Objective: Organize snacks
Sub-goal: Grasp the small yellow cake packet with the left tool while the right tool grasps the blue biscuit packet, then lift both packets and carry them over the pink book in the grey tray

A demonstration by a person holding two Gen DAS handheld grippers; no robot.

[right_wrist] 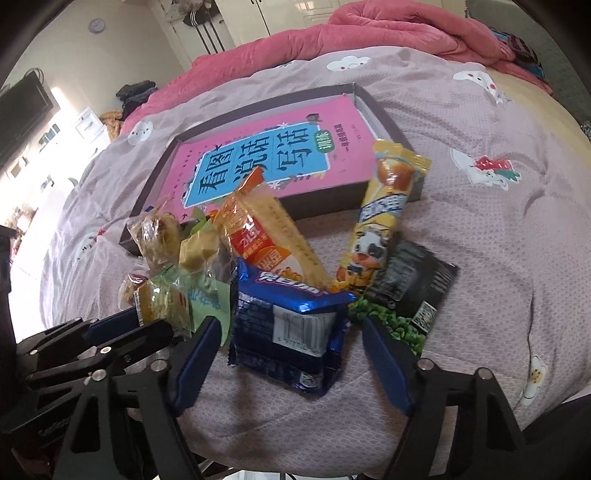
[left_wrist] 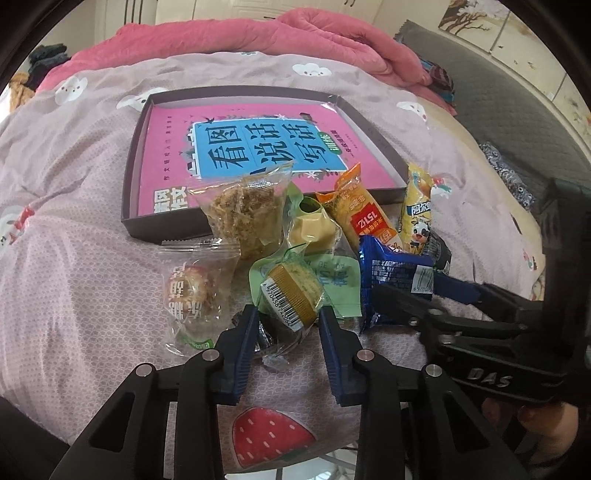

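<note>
A heap of snack packets lies on the bed in front of a shallow dark box (left_wrist: 130,192) that holds a pink book (left_wrist: 229,147). My left gripper (left_wrist: 288,314) is open, its blue fingers on either side of a green-wrapped round cake (left_wrist: 291,295) with a barcode. My right gripper (right_wrist: 288,325) is open around a blue biscuit packet (right_wrist: 291,325); it also shows in the left wrist view (left_wrist: 402,291). Behind lie an orange packet (right_wrist: 258,232), a yellow cow-print stick (right_wrist: 384,218) and a black pea packet (right_wrist: 410,299).
The bed has a lilac patterned sheet (left_wrist: 74,258) and a rumpled pink quilt (left_wrist: 258,33) at the back. A clear-wrapped pastry (left_wrist: 195,291) and a floss cake packet (left_wrist: 247,210) lie left of the heap. A grey sofa (left_wrist: 517,92) stands right.
</note>
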